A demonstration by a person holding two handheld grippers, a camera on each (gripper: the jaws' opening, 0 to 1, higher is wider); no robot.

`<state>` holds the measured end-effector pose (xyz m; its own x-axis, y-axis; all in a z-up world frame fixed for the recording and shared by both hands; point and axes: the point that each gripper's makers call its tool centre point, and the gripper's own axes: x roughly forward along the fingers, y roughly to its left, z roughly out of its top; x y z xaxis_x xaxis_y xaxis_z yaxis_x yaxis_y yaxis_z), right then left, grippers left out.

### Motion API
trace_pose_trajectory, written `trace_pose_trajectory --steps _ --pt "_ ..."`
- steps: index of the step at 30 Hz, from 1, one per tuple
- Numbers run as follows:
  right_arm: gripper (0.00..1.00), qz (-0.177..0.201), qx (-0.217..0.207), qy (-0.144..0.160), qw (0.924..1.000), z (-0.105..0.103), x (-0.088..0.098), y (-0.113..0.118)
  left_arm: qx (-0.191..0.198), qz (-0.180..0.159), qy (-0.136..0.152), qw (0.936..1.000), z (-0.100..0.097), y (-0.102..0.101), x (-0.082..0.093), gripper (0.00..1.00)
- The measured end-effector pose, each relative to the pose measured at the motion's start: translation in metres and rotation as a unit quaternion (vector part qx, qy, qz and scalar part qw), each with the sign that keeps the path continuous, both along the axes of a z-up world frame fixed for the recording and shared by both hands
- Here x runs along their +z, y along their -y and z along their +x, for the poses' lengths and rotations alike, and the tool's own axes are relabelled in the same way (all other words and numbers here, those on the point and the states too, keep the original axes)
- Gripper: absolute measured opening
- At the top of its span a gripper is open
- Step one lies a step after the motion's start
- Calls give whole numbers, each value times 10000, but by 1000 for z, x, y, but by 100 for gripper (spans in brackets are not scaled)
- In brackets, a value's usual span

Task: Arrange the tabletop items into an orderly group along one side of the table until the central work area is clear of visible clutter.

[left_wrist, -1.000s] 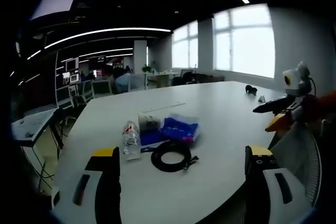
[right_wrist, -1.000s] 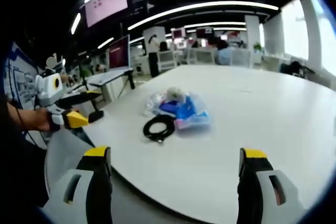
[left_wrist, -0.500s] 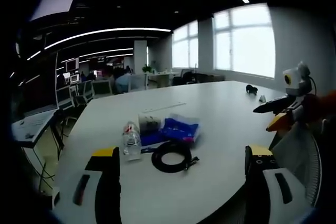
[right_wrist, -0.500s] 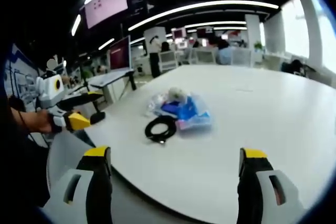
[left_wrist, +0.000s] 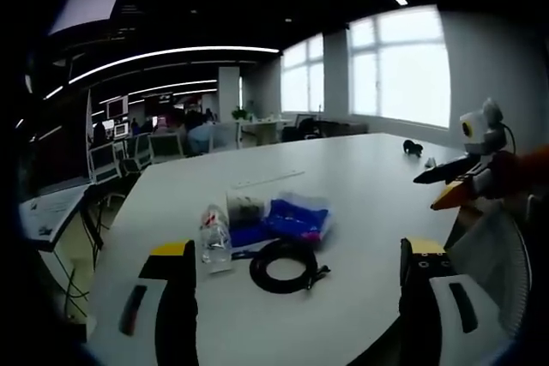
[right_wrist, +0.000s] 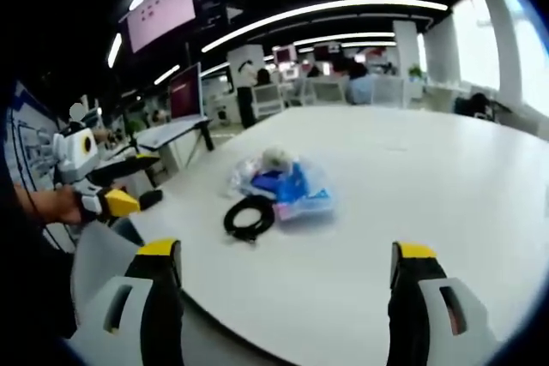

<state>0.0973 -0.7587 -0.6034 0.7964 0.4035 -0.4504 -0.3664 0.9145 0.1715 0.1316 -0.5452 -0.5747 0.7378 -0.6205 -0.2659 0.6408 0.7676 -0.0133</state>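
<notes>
Fingers [left_wrist: 176, 297] of both grippers spread empty; black coiled cable [left_wrist: 284, 264] beside blue packet [left_wrist: 296, 219].

Both cameras are shifting a little, not the clutter itself. In the left gripper view the coiled black cable [left_wrist: 287, 265] now sits lower and a touch further right than a second ago, with the water bottle [left_wrist: 214, 236] and blue packet [left_wrist: 296, 219] sliding the same way. In the right gripper view the cable [right_wrist: 249, 216] and the packet [right_wrist: 287, 188] have drifted left and sit a little smaller, and the left gripper [right_wrist: 129, 186] beside them has slipped left too.
</notes>
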Motion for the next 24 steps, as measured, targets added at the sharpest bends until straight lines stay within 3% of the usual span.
trace_pose_trajectory --steps 10,18,24 --pt "100 -161 85 33 9998 23 9 7 165 -50 57 9998 32 -7 6 100" --pt "100 -154 81 -46 9998 49 6 12 195 72 -91 9997 47 -13 -8 100" --pt "100 -132 172 -169 9996 69 -5 1 223 231 -205 9993 57 -14 -21 100"
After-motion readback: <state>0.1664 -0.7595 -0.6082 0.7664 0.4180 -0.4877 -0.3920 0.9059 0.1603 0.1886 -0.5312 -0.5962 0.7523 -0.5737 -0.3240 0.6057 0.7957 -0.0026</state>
